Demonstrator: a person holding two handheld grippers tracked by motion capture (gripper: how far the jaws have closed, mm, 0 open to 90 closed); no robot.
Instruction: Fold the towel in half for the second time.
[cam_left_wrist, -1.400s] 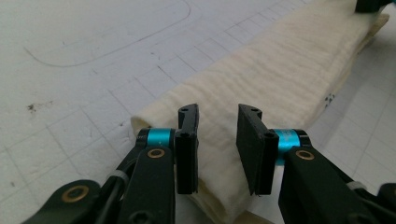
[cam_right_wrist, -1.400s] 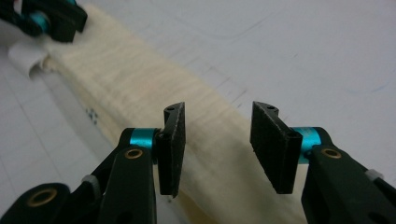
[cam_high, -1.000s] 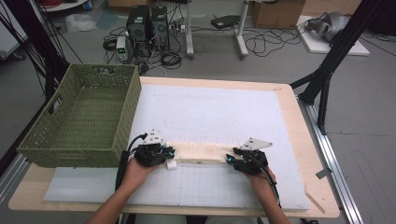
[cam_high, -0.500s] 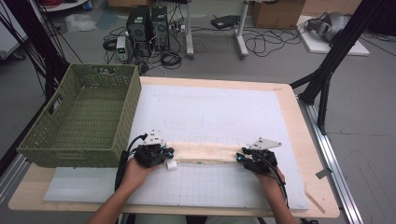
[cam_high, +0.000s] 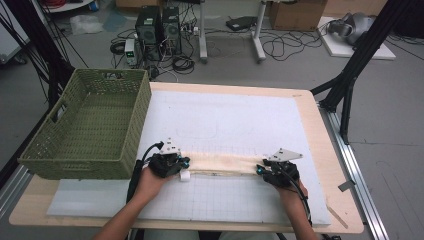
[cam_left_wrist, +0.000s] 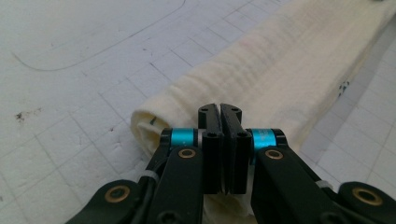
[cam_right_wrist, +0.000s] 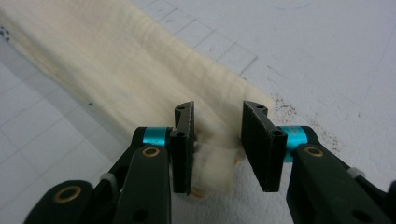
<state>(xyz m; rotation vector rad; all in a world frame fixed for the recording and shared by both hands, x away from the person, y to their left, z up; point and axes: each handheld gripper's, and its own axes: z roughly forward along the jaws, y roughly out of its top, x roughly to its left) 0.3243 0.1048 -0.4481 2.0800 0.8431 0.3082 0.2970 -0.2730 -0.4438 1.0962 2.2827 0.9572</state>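
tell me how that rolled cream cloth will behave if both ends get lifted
The cloth will probably sag in the middle: its wrinkled folds look soft. It looks thin, so likely light. The left gripper is shut on one end; the right gripper is open around the other, so that end may slip.

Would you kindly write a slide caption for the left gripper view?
Left gripper, fingers pressed together, pinching one end of a cream cloth roll on the white gridded mat.

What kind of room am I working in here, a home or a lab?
Most likely a lab or workshop: computer towers and loose cables sit on the bare floor, black rig struts frame the table, and a gridded white mat covers it.
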